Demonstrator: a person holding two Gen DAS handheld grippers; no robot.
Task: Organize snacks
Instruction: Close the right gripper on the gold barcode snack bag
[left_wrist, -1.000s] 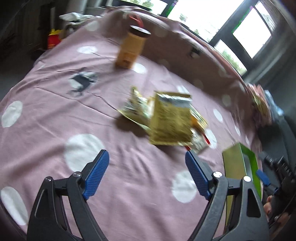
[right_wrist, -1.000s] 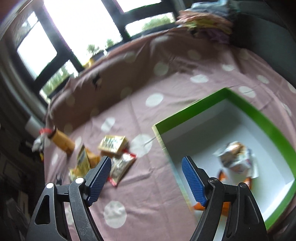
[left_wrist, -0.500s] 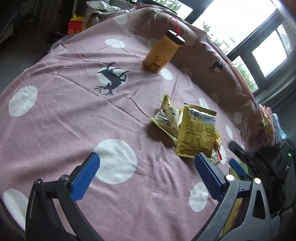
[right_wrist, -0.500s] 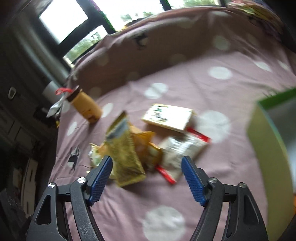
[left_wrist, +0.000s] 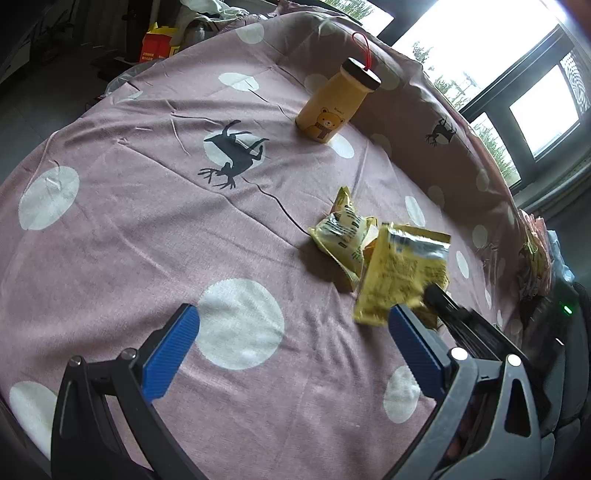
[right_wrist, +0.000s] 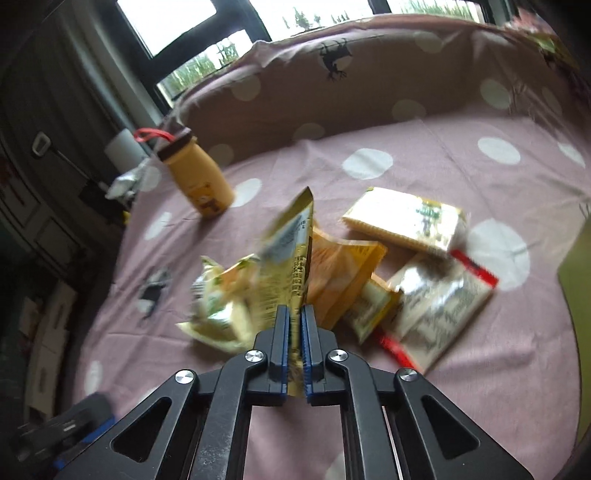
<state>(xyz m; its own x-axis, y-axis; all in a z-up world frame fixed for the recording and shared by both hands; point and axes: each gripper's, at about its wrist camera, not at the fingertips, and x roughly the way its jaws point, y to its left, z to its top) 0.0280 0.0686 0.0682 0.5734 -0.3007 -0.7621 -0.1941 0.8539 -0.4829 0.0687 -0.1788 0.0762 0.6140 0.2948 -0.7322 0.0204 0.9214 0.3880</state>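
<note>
Pink polka-dot bedsheet (left_wrist: 110, 229) with deer print; windows upper right. Left gripper (left_wrist: 291, 343) jaws wide, empty. Right gripper (right_wrist: 294, 332) jaws clamp gold foil snack packet (right_wrist: 288, 258).

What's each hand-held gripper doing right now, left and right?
Left hand-held gripper: open, nothing between its fingers.
Right hand-held gripper: shut on the yellow snack packet, pinched at its lower edge.
</note>
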